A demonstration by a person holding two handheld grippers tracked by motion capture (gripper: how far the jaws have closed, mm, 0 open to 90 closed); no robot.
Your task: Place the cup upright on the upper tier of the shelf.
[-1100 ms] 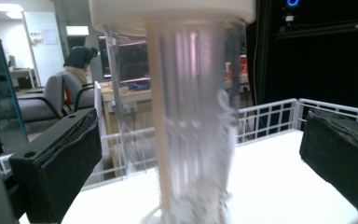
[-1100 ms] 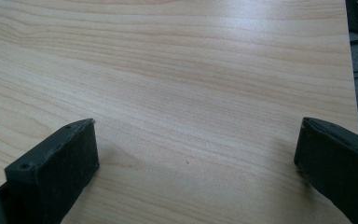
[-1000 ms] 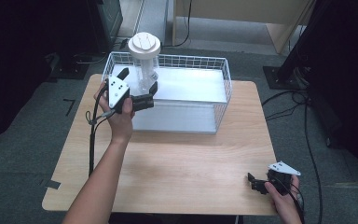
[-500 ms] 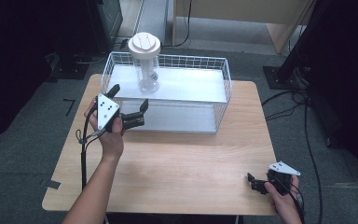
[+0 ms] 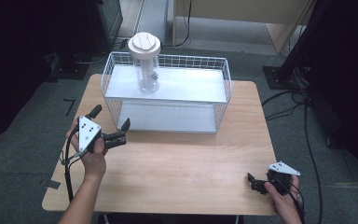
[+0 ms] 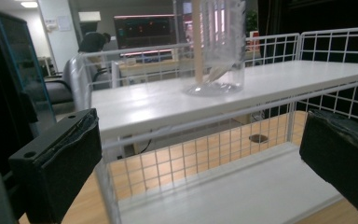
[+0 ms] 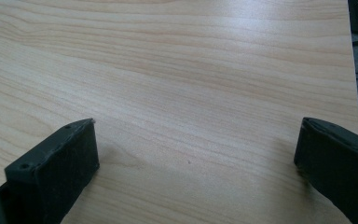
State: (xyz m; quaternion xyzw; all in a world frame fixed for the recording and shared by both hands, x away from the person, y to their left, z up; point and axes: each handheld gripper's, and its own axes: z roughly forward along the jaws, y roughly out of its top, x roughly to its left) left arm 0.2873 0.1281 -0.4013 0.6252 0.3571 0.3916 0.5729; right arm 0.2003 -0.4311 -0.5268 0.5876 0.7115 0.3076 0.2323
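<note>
A clear tall container [image 5: 144,65] with a white round lid stands upright on the top shelf of a white wire rack [image 5: 214,100]. My left gripper [image 5: 111,118] hovers over the table's left side, just in front of the rack's near-left corner. It is open and holds nothing. The left gripper view looks through its wide-apart jaws at the rack's wire wall [image 6: 177,158], with the container's base [image 6: 216,70] on the shelf above. My right gripper [image 5: 253,183] rests low at the table's near-right corner. It is open and empty, and bare wood shows between its fingertips [image 7: 65,158].
The wooden table [image 5: 186,168] has open surface between the two grippers. The rack's lower shelf [image 5: 168,116] is white and bare. Dark cabinets, cables and a stand's foot surround the table on the grey floor.
My left gripper has drawn back from beside the container on the rack, toward the near-left of the table, and sunk lower. The container stays on the shelf. The right gripper has not moved.
</note>
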